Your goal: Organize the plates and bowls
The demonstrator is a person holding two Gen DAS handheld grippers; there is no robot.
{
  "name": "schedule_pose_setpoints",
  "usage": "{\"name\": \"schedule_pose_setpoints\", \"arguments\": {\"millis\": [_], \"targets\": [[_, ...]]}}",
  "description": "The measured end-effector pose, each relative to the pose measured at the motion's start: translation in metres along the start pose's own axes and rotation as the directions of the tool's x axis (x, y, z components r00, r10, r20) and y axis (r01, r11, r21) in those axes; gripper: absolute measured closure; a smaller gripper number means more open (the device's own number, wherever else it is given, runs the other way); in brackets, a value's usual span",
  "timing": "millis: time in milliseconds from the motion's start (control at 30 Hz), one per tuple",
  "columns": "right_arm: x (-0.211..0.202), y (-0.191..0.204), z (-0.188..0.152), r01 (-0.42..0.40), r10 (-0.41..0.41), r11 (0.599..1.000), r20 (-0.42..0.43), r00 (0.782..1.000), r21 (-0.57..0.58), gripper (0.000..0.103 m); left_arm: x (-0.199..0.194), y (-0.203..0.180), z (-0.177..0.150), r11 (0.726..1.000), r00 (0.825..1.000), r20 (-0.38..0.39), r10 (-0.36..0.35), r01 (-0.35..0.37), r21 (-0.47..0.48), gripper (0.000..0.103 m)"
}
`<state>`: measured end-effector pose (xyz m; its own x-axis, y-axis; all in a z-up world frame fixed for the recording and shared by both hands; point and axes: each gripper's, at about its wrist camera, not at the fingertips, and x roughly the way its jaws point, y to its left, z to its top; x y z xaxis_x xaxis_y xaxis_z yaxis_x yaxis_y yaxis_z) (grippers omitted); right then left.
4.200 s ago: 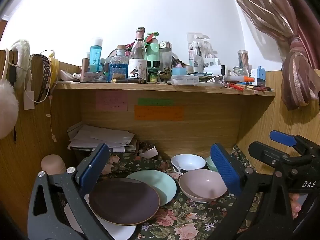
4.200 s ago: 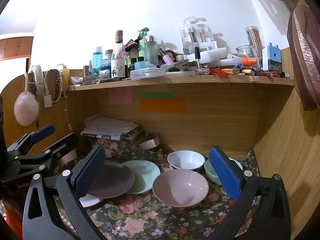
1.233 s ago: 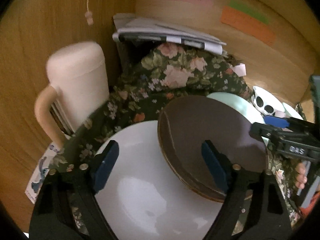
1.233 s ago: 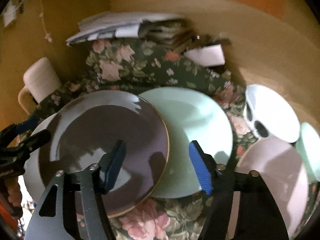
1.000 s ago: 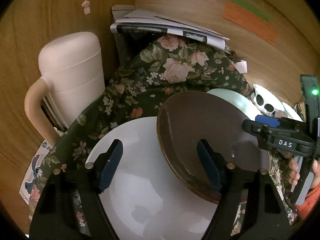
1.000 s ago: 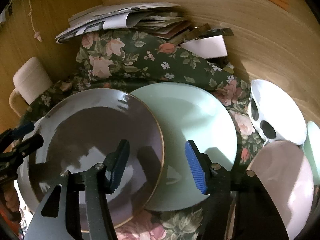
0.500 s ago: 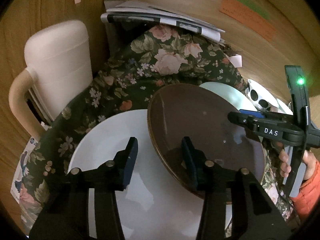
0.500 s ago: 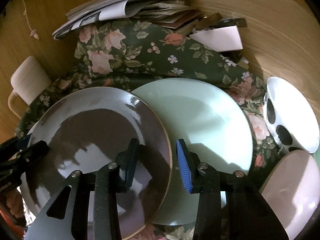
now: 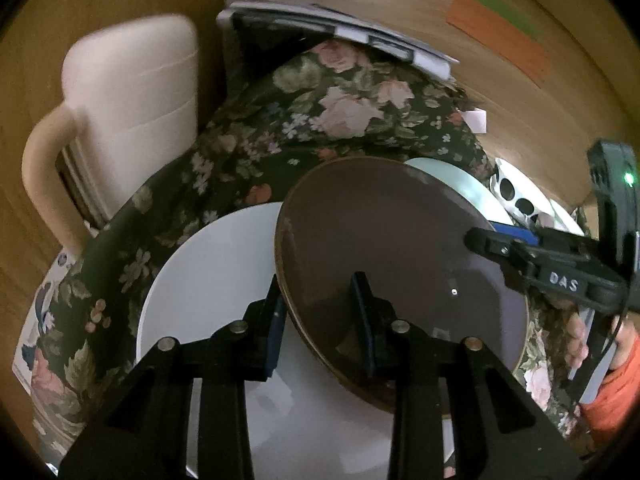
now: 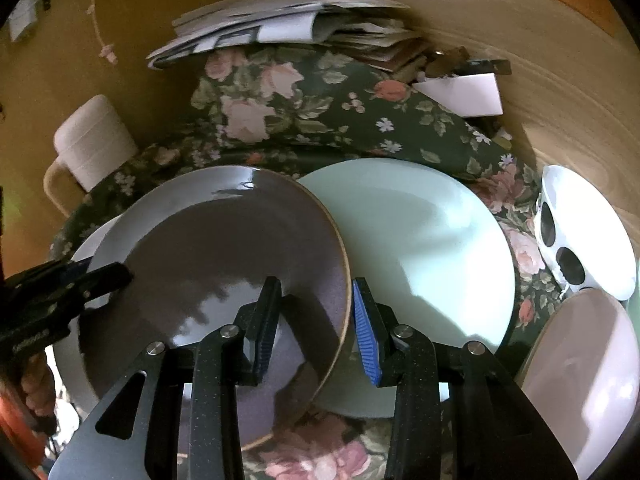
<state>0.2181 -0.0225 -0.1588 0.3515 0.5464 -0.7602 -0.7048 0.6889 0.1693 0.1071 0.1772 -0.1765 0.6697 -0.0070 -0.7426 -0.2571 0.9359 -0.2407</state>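
A brown plate (image 9: 400,264) (image 10: 224,280) lies partly over a white plate (image 9: 216,292) on its left and a mint-green plate (image 10: 424,256) on its right. My left gripper (image 9: 320,312) straddles the brown plate's left rim, jaws narrowed around it, one finger under and one over. My right gripper (image 10: 316,316) straddles its right rim, jaws narrowed with a small gap left. A white bowl with dark spots (image 10: 584,232) and a pink bowl (image 10: 580,380) sit to the right.
A cream mug (image 9: 120,104) stands at the left by the wooden side wall. A pile of papers (image 10: 280,28) lies at the back on the flowered cloth (image 10: 304,108). The wooden back wall (image 10: 560,92) is close behind.
Both grippers dropped from a high view to the brown plate. Over the last second both pairs of jaws narrowed from wide open onto its opposite rims.
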Motion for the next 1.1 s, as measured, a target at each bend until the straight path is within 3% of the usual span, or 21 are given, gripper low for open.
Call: {"name": "schedule_pose_setpoints", "arguments": {"millis": [200, 700, 1100], "targets": [[0.0, -0.001, -0.007, -0.067, 0.068, 0.997, -0.008, 0.998, 0.037, 0.071, 0.002, 0.006, -0.004, 1.0, 1.0, -0.014, 0.017, -0.017, -0.008, 0.072], [-0.008, -0.014, -0.016, -0.088, 0.085, 0.989, 0.035, 0.996, 0.119, 0.071, -0.012, -0.006, 0.003, 1.0, 1.0, 0.025, -0.01, 0.01, 0.011, 0.072], [-0.04, -0.023, -0.03, -0.074, 0.064, 0.988, 0.07, 0.995, 0.137, 0.071, -0.029, -0.029, 0.0, 0.998, 0.998, 0.052, -0.03, 0.027, 0.054, 0.072]]}}
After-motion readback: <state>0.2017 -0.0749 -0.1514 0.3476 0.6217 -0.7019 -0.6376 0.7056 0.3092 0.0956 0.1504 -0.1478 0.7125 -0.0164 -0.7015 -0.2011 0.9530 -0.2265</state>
